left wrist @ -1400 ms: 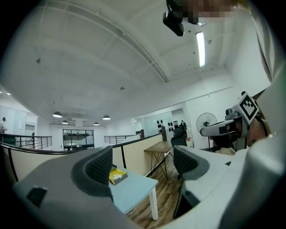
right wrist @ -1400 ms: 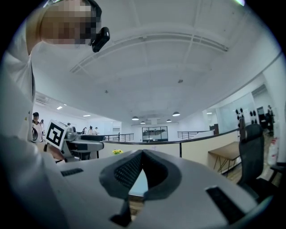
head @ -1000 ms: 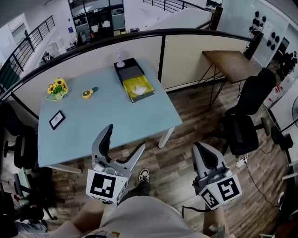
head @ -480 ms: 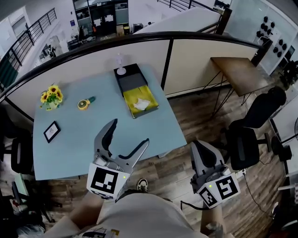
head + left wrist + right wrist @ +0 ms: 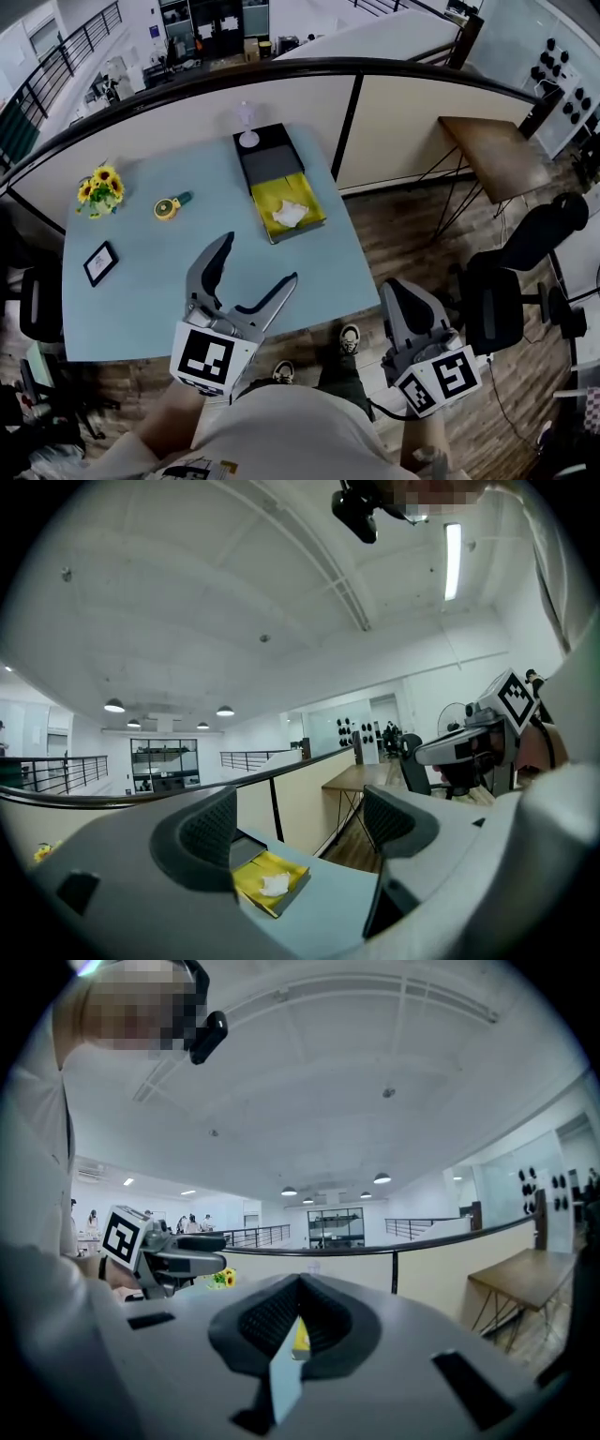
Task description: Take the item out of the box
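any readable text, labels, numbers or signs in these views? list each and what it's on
No text can be read in any view.
Cube on the left gripper: square marker pattern, no letters.
Cube on the right gripper: the same, pattern only.
The small frame on the table: too small to read.
Print on the shirt: cut off at the picture's bottom edge, unreadable.

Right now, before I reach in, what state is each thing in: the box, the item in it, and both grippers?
box: open, yellow inside showing.
white item: lying inside the box, no gripper on it.
left gripper: open, empty, over the table's near edge.
right gripper: shut, empty, over the floor beside the table.
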A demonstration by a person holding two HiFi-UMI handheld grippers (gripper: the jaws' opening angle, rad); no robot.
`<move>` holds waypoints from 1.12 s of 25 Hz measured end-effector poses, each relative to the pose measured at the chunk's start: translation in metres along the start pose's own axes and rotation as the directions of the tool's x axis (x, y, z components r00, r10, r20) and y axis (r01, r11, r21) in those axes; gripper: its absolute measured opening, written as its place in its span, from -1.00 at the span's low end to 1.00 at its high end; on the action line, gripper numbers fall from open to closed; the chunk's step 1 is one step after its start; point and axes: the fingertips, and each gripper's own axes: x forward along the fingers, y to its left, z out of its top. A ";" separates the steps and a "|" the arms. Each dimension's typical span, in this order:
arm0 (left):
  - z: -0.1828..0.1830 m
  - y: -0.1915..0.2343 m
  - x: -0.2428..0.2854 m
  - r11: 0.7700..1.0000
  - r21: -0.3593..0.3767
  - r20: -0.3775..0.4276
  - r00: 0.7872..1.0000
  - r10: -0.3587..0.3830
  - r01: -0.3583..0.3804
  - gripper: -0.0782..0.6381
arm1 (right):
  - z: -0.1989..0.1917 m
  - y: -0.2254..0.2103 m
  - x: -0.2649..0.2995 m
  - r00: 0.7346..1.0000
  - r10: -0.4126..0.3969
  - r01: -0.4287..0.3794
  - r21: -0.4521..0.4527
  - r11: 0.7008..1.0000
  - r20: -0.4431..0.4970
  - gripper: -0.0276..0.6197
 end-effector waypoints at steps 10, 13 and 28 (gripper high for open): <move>0.005 0.005 0.059 0.990 -0.002 -0.010 0.990 0.141 -0.141 0.36 | 0.010 -0.073 0.050 0.990 0.144 -0.144 -0.026 0.989 0.006 -0.90; 0.005 0.008 0.083 0.979 -0.004 -0.040 0.978 0.204 -0.205 0.36 | 0.017 -0.102 0.068 0.978 0.210 -0.210 -0.035 0.977 0.002 -0.90; -0.008 -0.026 0.157 0.879 0.016 -0.163 0.867 0.472 -0.476 0.36 | 0.011 -0.196 0.134 0.855 0.516 -0.518 -0.044 0.854 -0.058 -0.90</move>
